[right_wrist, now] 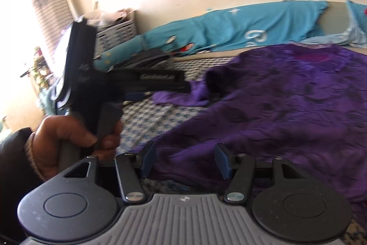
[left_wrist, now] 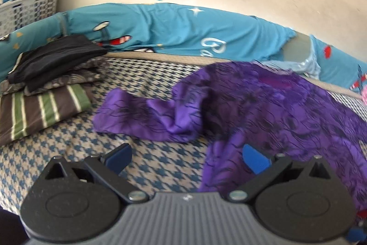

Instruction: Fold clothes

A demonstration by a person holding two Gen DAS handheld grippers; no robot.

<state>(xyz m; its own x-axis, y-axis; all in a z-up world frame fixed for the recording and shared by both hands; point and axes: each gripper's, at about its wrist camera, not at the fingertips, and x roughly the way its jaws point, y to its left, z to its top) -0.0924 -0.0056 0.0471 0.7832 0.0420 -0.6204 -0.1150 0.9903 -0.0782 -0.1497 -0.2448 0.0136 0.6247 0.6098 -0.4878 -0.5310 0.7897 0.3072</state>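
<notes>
A bed with a blue-and-cream houndstooth cover (left_wrist: pixel 160 88) stood against a pale wall, a teal printed sheet (left_wrist: pixel 174 31) bunched along its far edge. The left gripper (left_wrist: pixel 187 159) hovered low over the near edge, jaws spread wide and holding nothing. The right gripper (right_wrist: pixel 185 160) hung likewise, parted and empty, above the near hem of the purple garment (right_wrist: pixel 286 111). Beyond the claws that garment sprawled unfolded over the bed's right half, crinkled, glossy, streaked with dark lines, one sleeve (left_wrist: pixel 142 116) flung leftward toward the middle. At the far left corner sat a stack of folded clothes (left_wrist: pixel 45 88), striped, patterned and black. So some pieces looked done, while the purple one seemed not yet started: spreading, sleeves and folds all remained. A white basket (left_wrist: pixel 27 8) stood past the bed's left end.
</notes>
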